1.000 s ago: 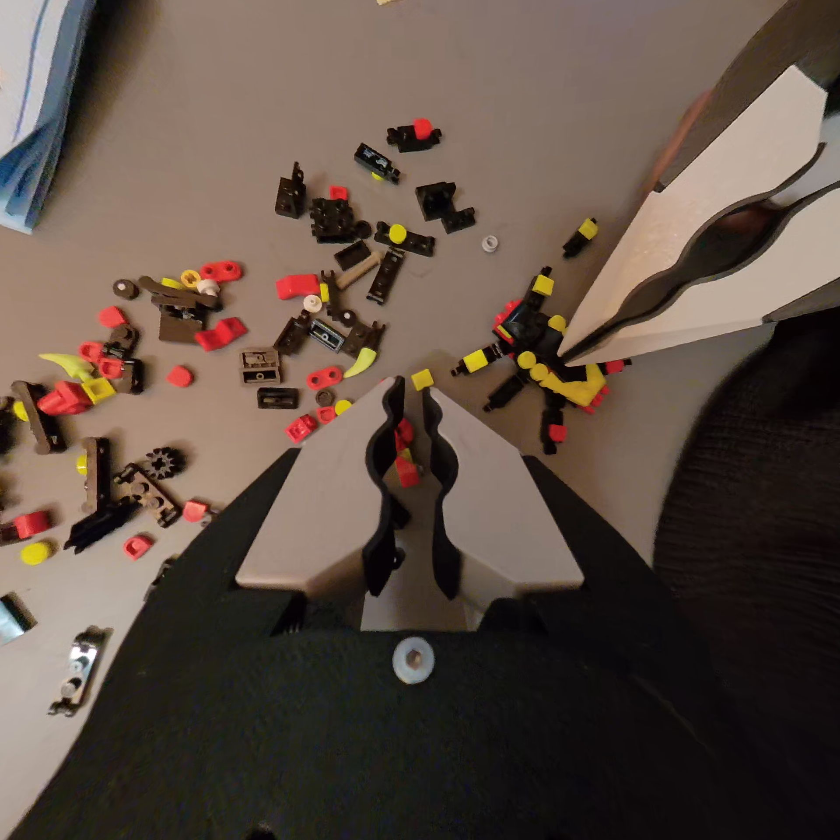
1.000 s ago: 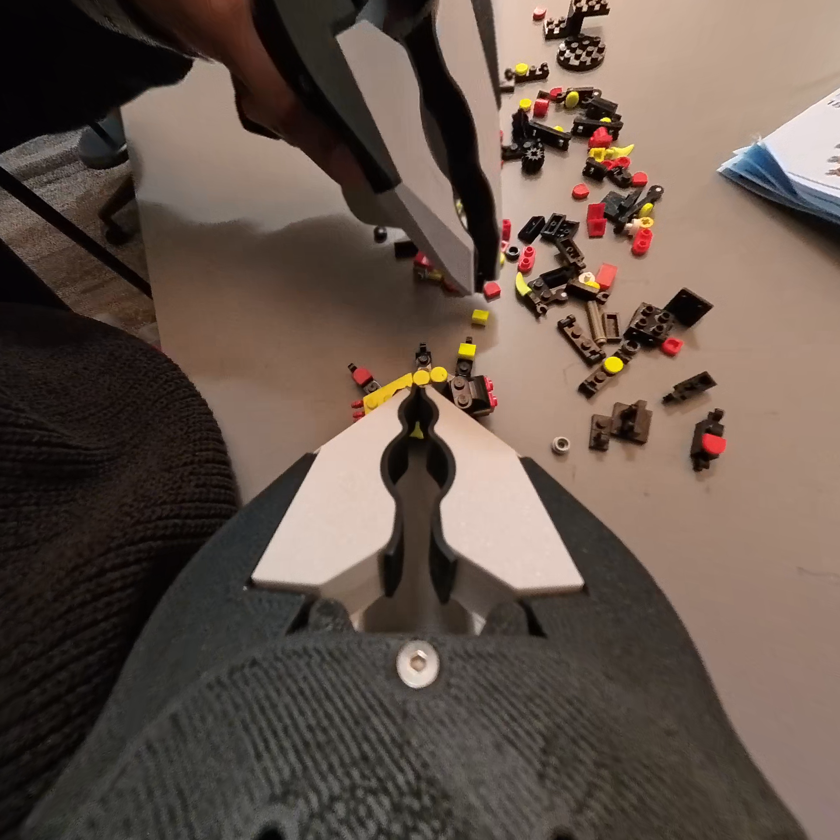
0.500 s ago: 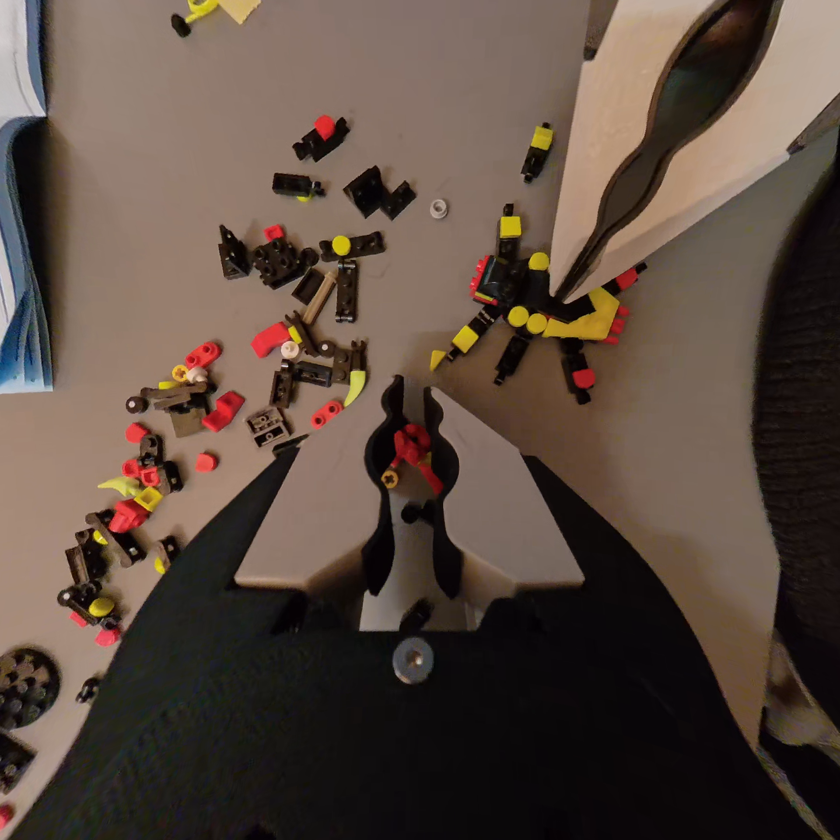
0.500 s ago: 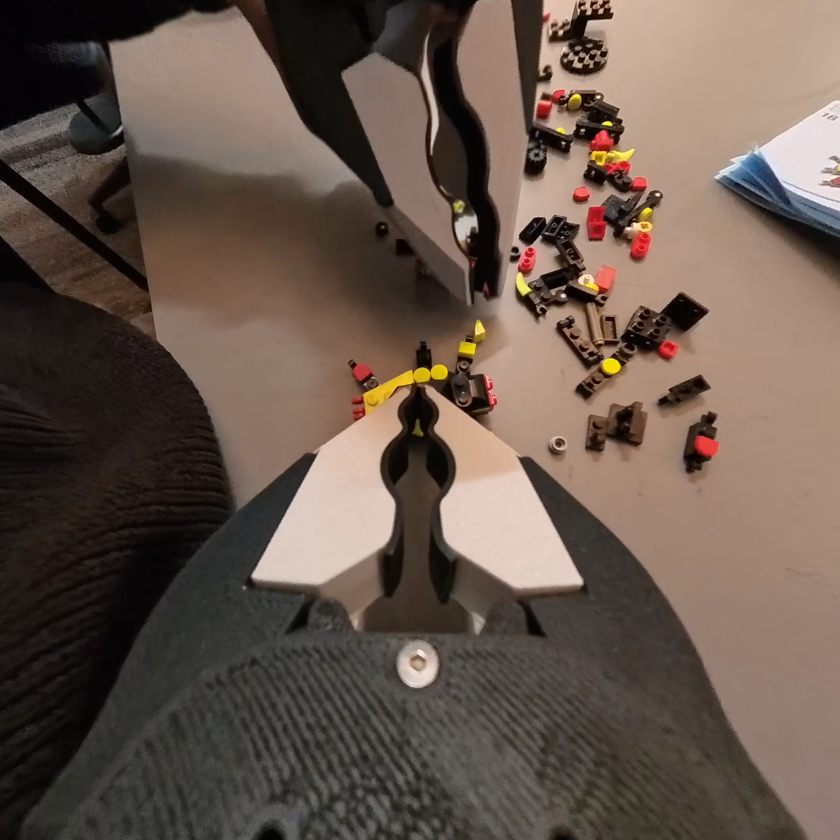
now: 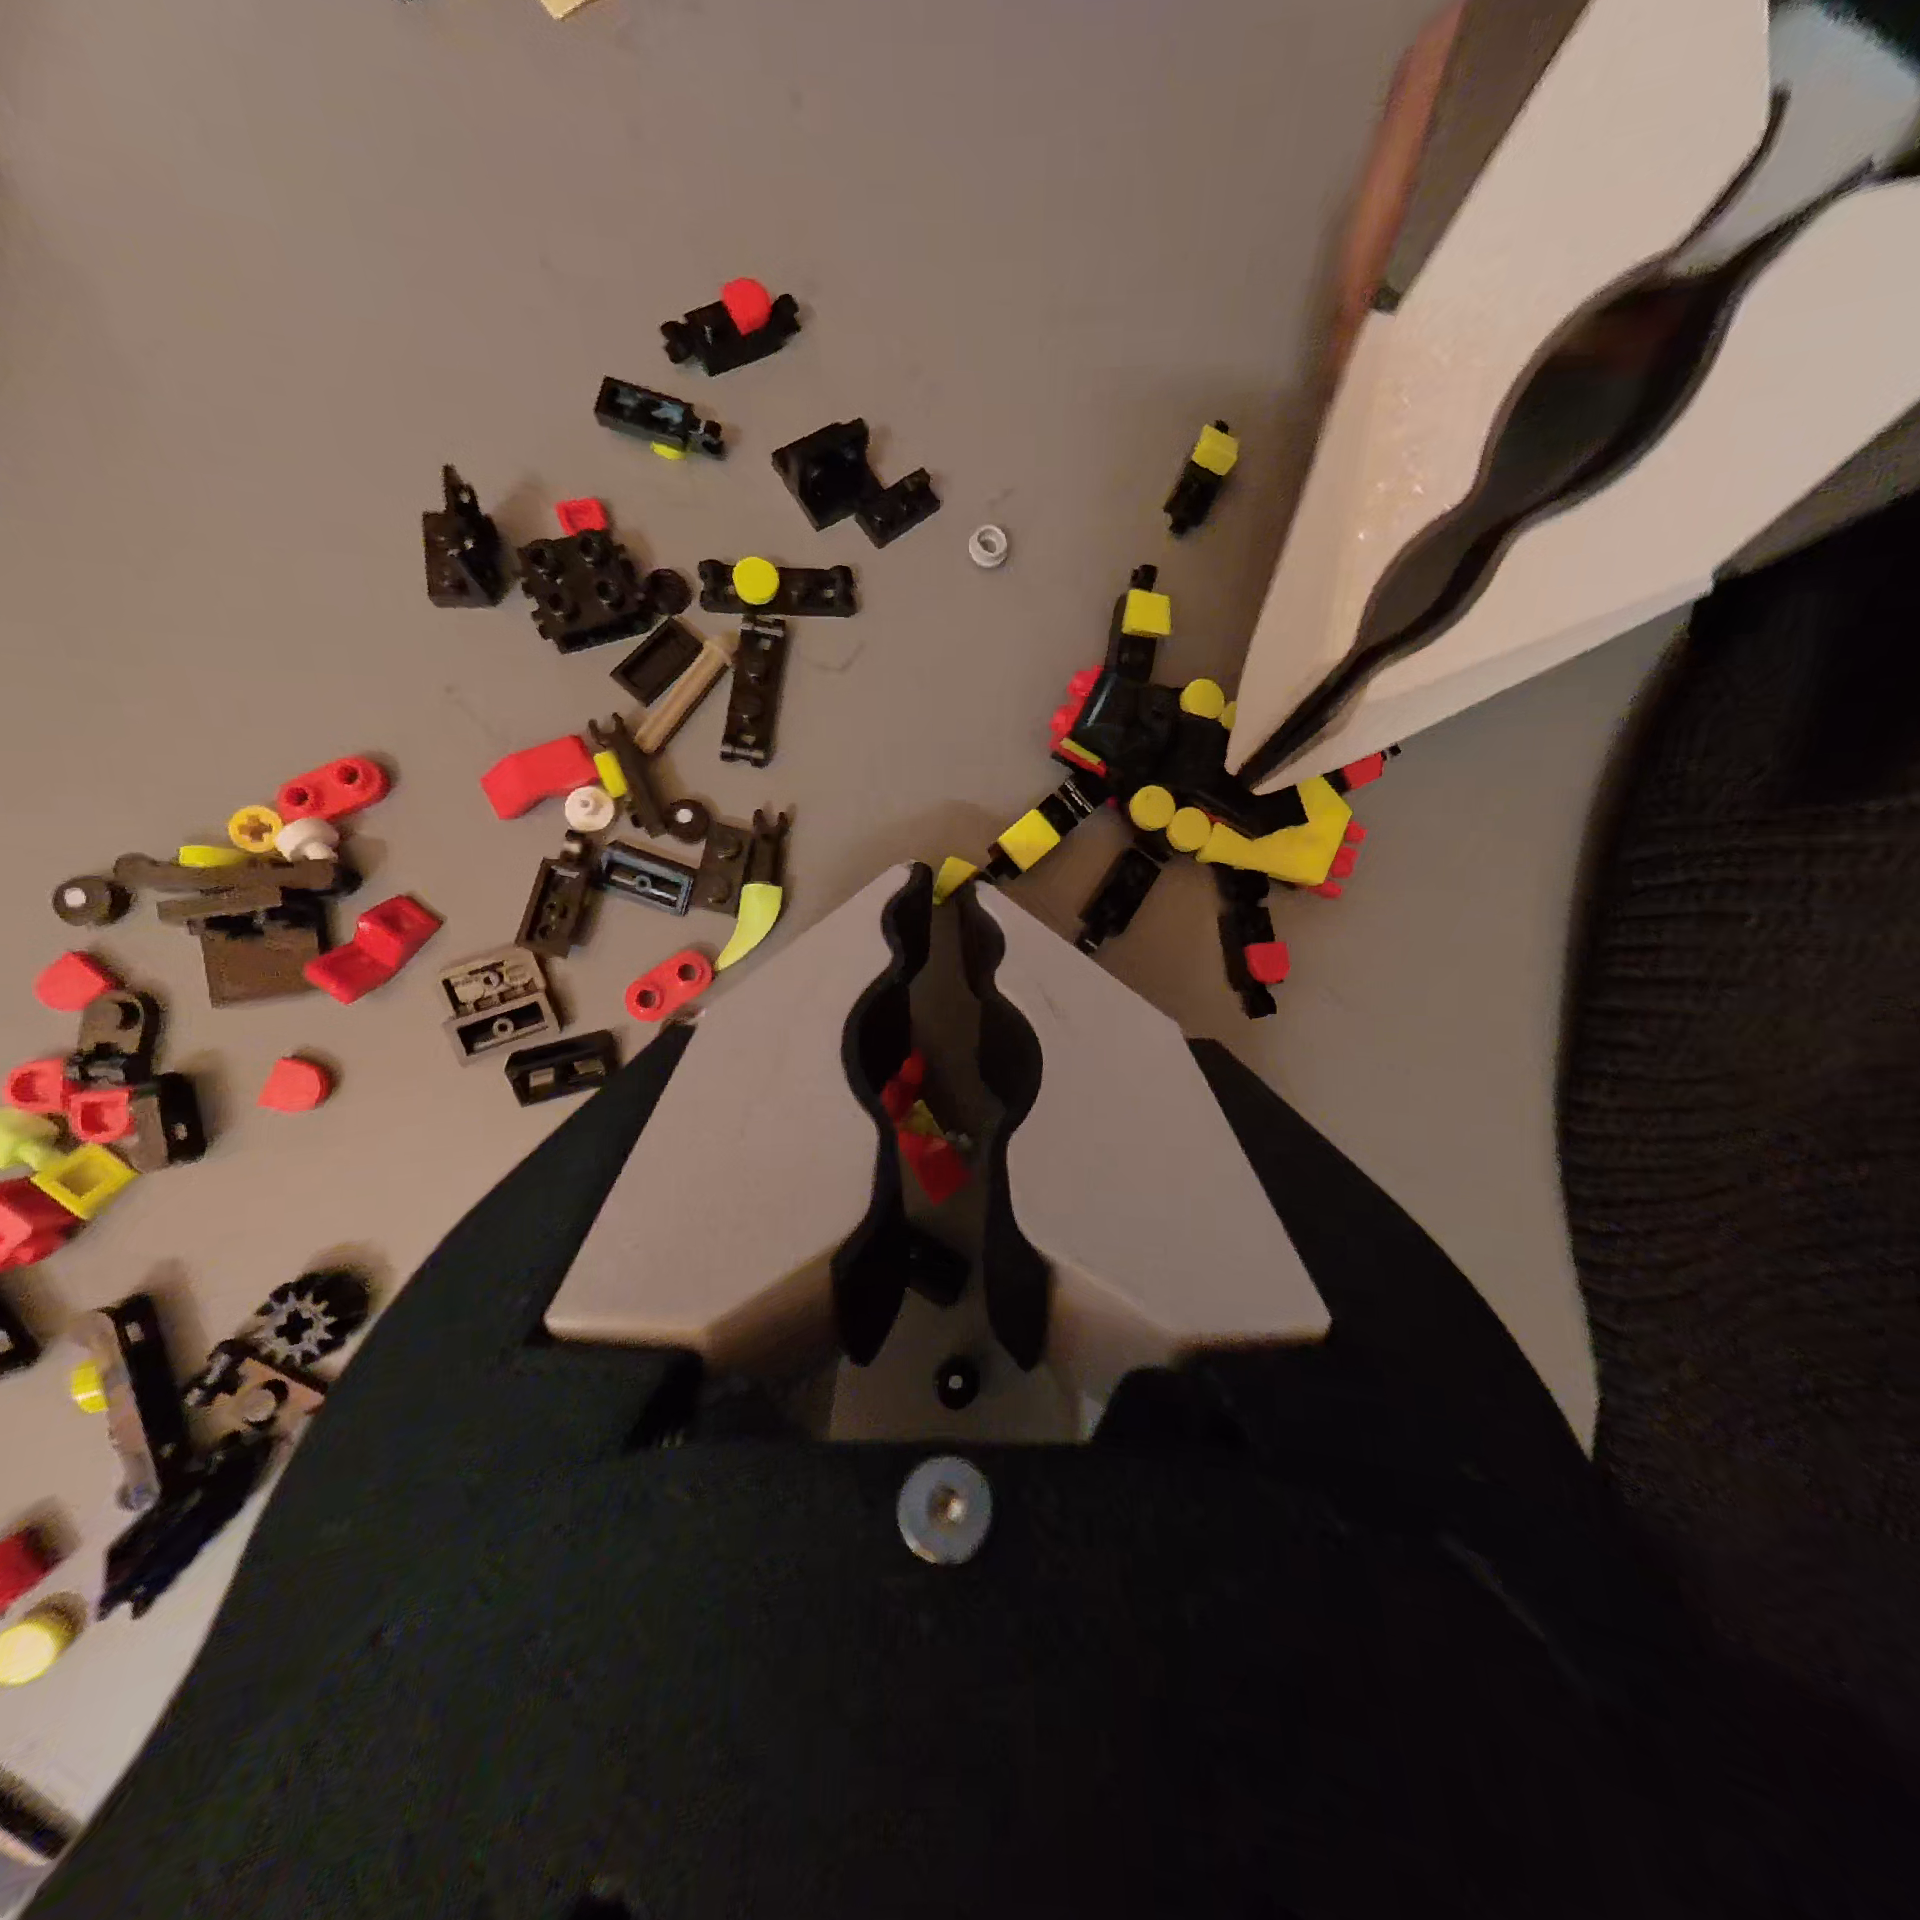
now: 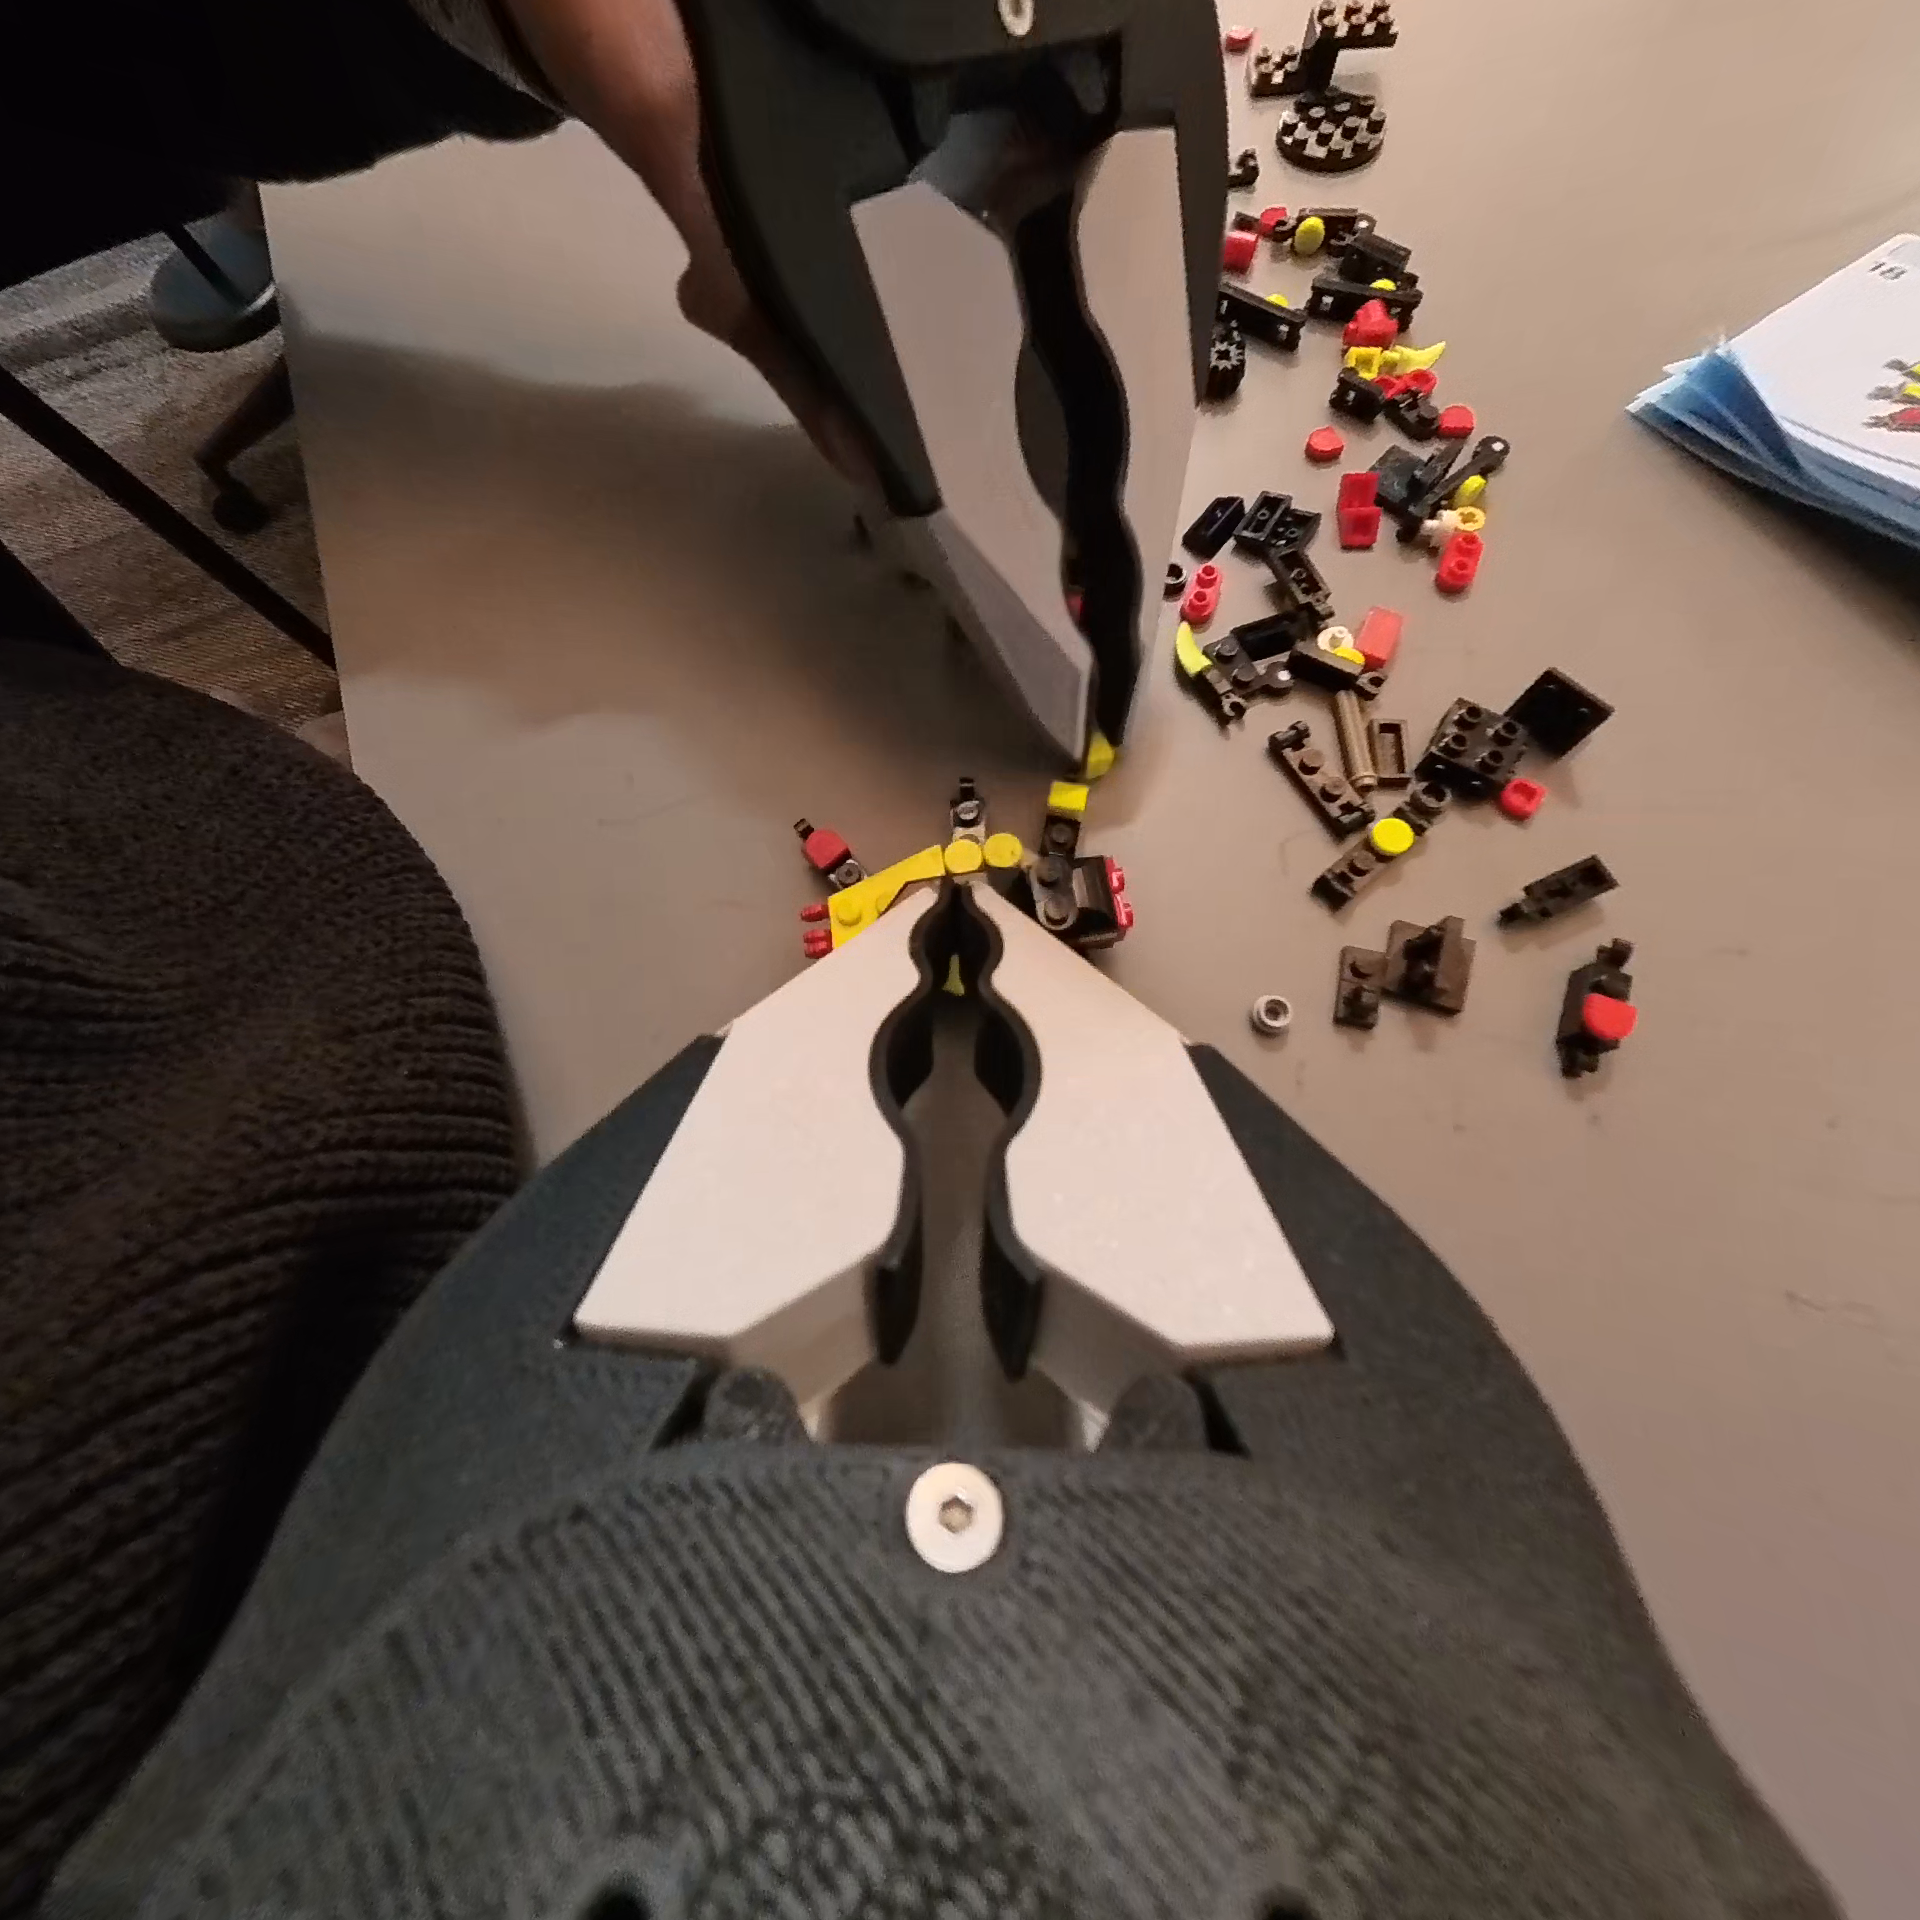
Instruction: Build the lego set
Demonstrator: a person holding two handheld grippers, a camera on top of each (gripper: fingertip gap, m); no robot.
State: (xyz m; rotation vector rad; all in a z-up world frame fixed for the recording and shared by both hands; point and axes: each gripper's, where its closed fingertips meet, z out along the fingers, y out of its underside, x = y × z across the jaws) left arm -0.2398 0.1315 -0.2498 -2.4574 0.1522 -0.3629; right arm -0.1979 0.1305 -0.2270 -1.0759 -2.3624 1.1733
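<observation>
A black, yellow and red lego model [image 5: 1164, 779] with thin legs lies on the grey table [image 5: 1039, 208]. It also shows in the right wrist view [image 6: 1070, 883]. My right gripper [image 6: 956, 902] is shut on the model's middle, and it shows at the upper right of the left wrist view [image 5: 1252, 774]. My left gripper [image 5: 943, 883] is shut on a small yellow piece [image 5: 952, 875] at table level. That piece sits just in front of a yellow-tipped leg [image 6: 1067, 798]. In the right wrist view the left gripper [image 6: 1099, 743] comes down from above with the yellow piece [image 6: 1097, 756] at its tips.
Several loose black, red and yellow pieces [image 5: 623, 727] are scattered left of the model. A blue and white booklet [image 6: 1818, 416] and a round black plate [image 6: 1330, 125] lie farther off. A dark knitted sleeve [image 5: 1766, 1039] is beside the model. The table edge [image 6: 312, 520] is near. Some 5 cm of space lies between my two pairs of fingers. To the round black plate [image 6: 1330, 125]: left tips about 25 cm, right tips about 30 cm.
My left gripper has moved forward to the small yellow piece beside the model and closed on it. The right gripper has stayed shut on the model.
</observation>
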